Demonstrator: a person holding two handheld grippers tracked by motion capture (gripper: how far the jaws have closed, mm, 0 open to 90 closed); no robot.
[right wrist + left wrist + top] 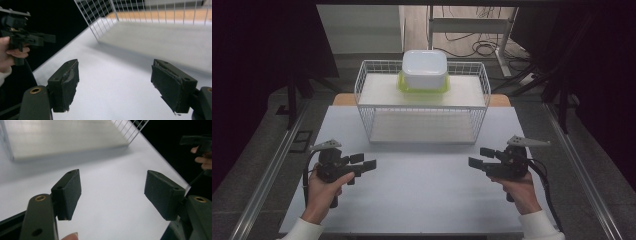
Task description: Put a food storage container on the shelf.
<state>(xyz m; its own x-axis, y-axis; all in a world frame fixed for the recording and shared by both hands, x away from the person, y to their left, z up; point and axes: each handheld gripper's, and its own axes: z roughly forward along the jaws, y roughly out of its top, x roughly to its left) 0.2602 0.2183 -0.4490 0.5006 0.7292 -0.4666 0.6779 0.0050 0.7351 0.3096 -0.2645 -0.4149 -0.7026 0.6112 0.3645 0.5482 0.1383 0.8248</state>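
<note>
A white wire rack (422,106) with two white shelves stands at the back of the white table (422,195). On its top shelf sits a white tub (425,69) resting on a lime-green rim (404,86). My left gripper (364,161) hovers low over the table's left side, jaws pointing right and open, nothing between them (113,187). Opposite it, my right gripper (479,157) points left, also open and empty (113,82). Both are well in front of the rack. The rack's lower shelf (160,37) lies ahead of the right jaws.
A hand holds each gripper from the near edge. The other gripper (197,142) appears at the top right of the left gripper view, and the other gripper (22,35) at the left of the right gripper view. Metal rails (277,165) flank the table; cables (477,47) lie on the floor behind.
</note>
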